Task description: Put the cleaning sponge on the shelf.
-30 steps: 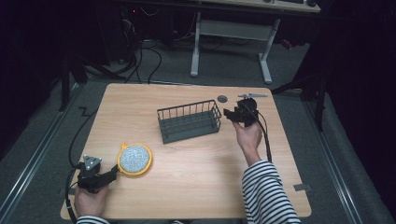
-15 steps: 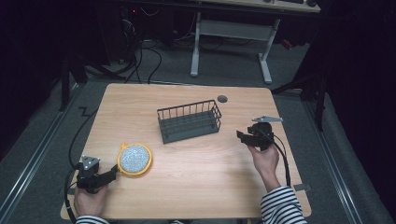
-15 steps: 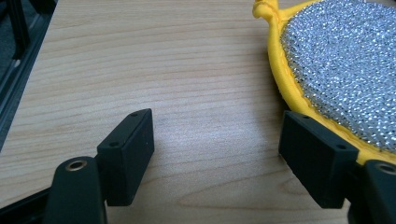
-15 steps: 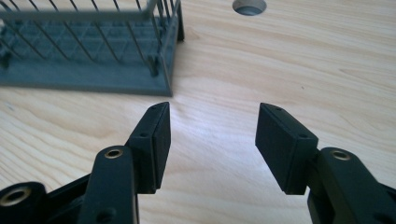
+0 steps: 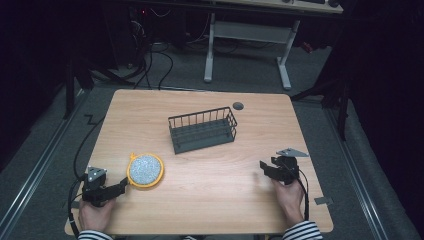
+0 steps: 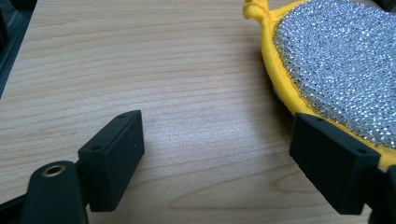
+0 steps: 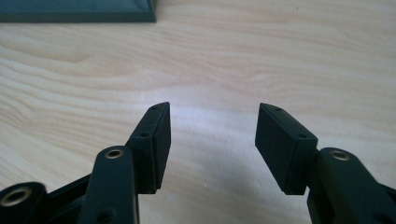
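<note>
On the near left part of the wooden table (image 5: 210,200), the round scouring pad (image 5: 145,170) lies flat, silver mesh face up inside its yellow rim, just ahead of the left gripper (image 5: 121,186). That gripper's jaws have just been opening and now stand wide apart; in the left gripper view one jaw sits at the pad's yellow edge (image 6: 285,88) and the other over bare wood, with nothing pressed between them (whether the near jaw touches the rim I cannot tell). The pad rests free on the table, not held.

Farther back, near the middle of the table, the dark wire basket (image 5: 202,129) stands upright and looks empty. The pad lies well apart from it. I judge that, if the work is to put the pad into the basket, nothing of that is done yet: the pad has to be gripped, lifted, carried over and set down inside.

Over at the near right, the right gripper (image 5: 266,167) hangs low above bare wood with its jaws parted and nothing between them; a corner of the basket (image 7: 79,11) shows at the top of its view.

No brand, label or readable writing appears on the pad, the basket, the grippers or the table.
</note>
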The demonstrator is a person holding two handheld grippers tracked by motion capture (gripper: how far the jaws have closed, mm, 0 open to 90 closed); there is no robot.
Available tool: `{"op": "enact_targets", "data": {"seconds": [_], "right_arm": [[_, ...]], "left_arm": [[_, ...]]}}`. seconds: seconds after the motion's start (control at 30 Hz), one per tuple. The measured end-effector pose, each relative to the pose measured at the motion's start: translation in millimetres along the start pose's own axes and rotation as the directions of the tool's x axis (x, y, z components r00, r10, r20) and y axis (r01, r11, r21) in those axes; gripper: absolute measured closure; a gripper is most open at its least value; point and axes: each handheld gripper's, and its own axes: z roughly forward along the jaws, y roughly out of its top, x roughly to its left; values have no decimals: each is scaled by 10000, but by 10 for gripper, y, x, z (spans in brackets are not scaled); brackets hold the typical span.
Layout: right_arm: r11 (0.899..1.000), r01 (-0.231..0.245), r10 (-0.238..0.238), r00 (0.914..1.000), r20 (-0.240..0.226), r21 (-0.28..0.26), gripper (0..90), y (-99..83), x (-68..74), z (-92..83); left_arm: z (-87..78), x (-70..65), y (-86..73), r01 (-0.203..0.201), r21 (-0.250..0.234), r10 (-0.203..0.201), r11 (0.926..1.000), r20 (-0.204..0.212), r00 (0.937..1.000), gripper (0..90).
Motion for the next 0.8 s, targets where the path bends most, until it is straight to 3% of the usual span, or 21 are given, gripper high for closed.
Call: {"op": "enact_targets", "data": {"seconds": [0.2,0.3,0.37,0.53,0.67,0.8], "right_arm": [[10000,10,-9,9999,143,-66,439,-238,-22,-20],[9999,120,-119,9998,135,-57,430,-287,-26,-12],[9995,319,-318,9991,289,-30,420,-352,-25,-2],[9983,590,-589,9972,465,-2,393,-374,2,-11],[9976,685,-685,9969,383,21,378,-377,9,-11],[9977,671,-671,9970,385,30,375,-377,10,-11]], "left_arm": [[-10,5,-6,-16,5,16,10000,44,10000,189],[-36,33,-7,186,5,-186,9998,56,9998,239],[-63,76,-13,499,-15,-499,9988,238,9985,247],[-116,122,-4,778,-51,-775,9970,427,9961,248],[-191,131,57,967,-253,-943,9950,823,9921,249],[-280,90,235,804,-456,-743,9957,1231,9896,264]]}}
